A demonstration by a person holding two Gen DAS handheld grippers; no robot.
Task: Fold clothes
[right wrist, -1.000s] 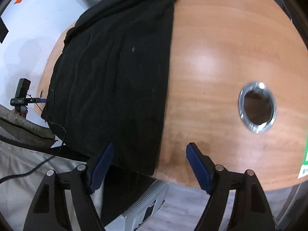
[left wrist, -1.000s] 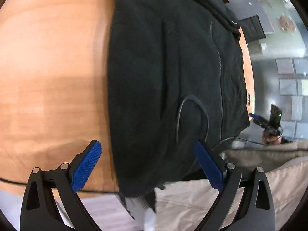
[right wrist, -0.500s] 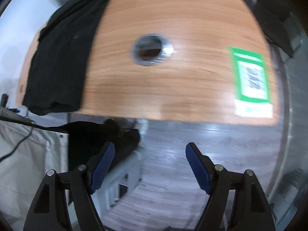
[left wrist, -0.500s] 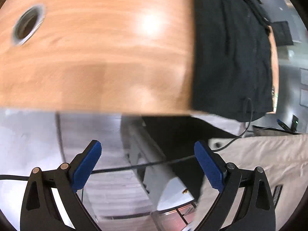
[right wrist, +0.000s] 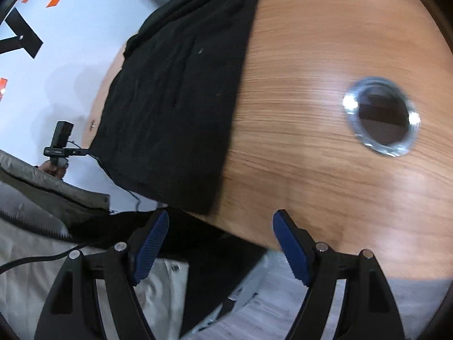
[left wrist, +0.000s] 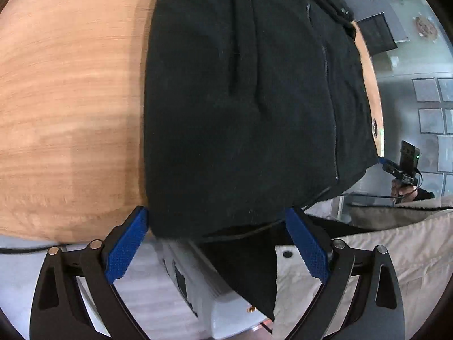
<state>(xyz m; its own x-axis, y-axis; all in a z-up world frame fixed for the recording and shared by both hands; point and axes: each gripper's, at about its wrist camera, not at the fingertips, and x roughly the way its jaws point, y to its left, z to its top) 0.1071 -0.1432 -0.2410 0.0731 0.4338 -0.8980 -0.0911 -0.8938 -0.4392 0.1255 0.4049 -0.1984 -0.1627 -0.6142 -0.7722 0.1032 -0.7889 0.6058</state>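
Observation:
A black garment (left wrist: pixel 240 107) lies flat on the wooden table (left wrist: pixel 65 107), its near hem at the table's front edge. My left gripper (left wrist: pixel 216 228) is open just off that edge, and the hem's left corner sits between its blue pads (left wrist: pixel 127 246) without touching them. In the right wrist view the same garment (right wrist: pixel 175 107) fills the left part of the table (right wrist: pixel 311 56). My right gripper (right wrist: pixel 220 236) is open with nothing between its fingers, just short of the hem's right corner.
A metal-rimmed cable hole (right wrist: pixel 382 121) is set in the table right of the garment. A hand holds a small black device (left wrist: pixel 405 167) beyond the garment's far side edge. A beige coat (left wrist: pixel 368 255) and a white unit (left wrist: pixel 226 297) are below the table edge.
Half a second ago both views had swung off past the table's front edge toward the floor. Both are now back at the garment's near hem, about where they were one second ago.

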